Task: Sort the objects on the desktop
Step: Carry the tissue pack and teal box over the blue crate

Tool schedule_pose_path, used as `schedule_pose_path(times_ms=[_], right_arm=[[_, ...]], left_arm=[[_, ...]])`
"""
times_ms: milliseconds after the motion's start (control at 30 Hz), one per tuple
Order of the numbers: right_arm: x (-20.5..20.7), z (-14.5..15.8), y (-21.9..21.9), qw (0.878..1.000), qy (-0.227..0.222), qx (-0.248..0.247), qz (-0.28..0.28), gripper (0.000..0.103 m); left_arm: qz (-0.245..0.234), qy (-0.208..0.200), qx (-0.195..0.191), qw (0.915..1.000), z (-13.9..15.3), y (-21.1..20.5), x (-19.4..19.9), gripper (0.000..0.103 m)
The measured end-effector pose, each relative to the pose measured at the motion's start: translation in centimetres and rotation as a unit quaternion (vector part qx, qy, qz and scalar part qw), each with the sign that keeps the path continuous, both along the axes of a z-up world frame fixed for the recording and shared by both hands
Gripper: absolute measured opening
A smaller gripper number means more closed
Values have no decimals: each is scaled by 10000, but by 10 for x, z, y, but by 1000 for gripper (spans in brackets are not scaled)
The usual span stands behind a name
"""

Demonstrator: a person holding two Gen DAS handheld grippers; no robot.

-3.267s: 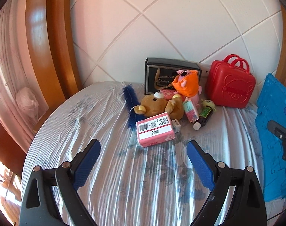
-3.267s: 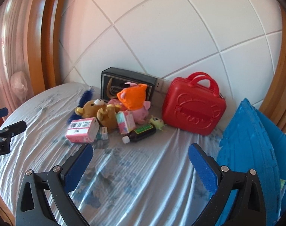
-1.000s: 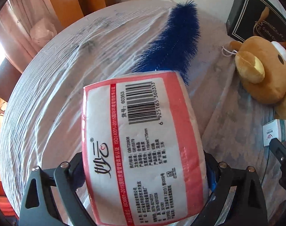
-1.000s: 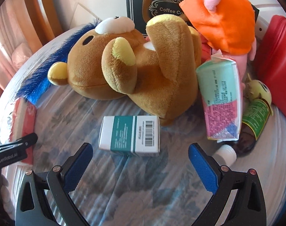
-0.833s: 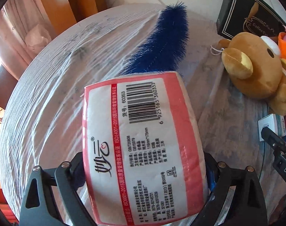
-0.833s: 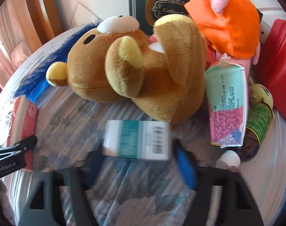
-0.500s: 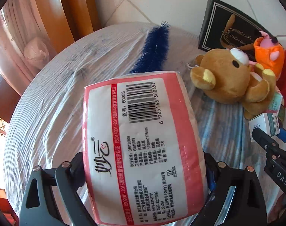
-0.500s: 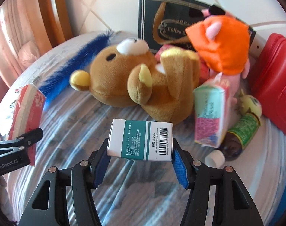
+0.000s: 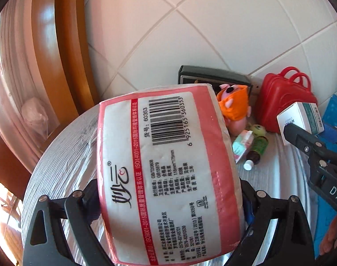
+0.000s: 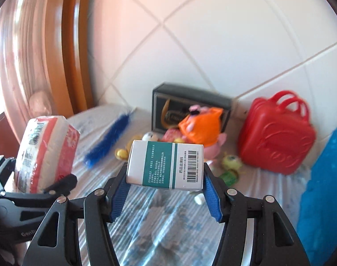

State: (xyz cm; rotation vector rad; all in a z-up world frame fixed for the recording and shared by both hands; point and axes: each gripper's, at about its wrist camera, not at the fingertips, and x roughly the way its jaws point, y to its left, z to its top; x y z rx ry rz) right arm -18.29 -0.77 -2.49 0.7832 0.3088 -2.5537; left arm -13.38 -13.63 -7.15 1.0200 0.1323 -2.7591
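Soft tissue pack (image 9: 166, 177) filled my left gripper (image 9: 168, 201); right gripper (image 10: 166, 188) clamped box (image 10: 165, 164). Either could slip if swung fast.

Counting the things on the table and in the air

Two soft toys — one orange (image 10: 200, 125), one brown bear (image 10: 146, 138). One tissue pack (image 9: 166, 173), one small white-and-green box (image 10: 166, 165), one red case (image 10: 277, 137), one black box (image 10: 190, 98), one blue feather (image 10: 108, 140), one pink-and-green carton (image 9: 242, 144) — and one dark bottle (image 9: 256, 153).

Suitcase (image 10: 277, 141) right of plush toy (image 10: 201, 128)
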Motion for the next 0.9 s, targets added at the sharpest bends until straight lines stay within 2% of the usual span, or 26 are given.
schedule_pose_path(times_ms=[167,433,567,733,900], right_arm=[[58,51,52,9968,631,-194,-453,60],[125,90,149,9816,1202,-223,-1466,60],[150,106,210,9680,1451,-212,-2034,60],[177,120,291,9479,1613,-124,-2746,61],[193,116,372,9292,1598,-27,-3333,61]], left_arm=[[-595,417,-126,9973,36,47,42,95],[-1628,803,-231,9831,67,138,83,95],[-2131,941,-223,9722,77,195,93,95],[-2753,1131,-200,9545,95,281,99,95],[-3269,1220,-195,9370,104,364,98,95]])
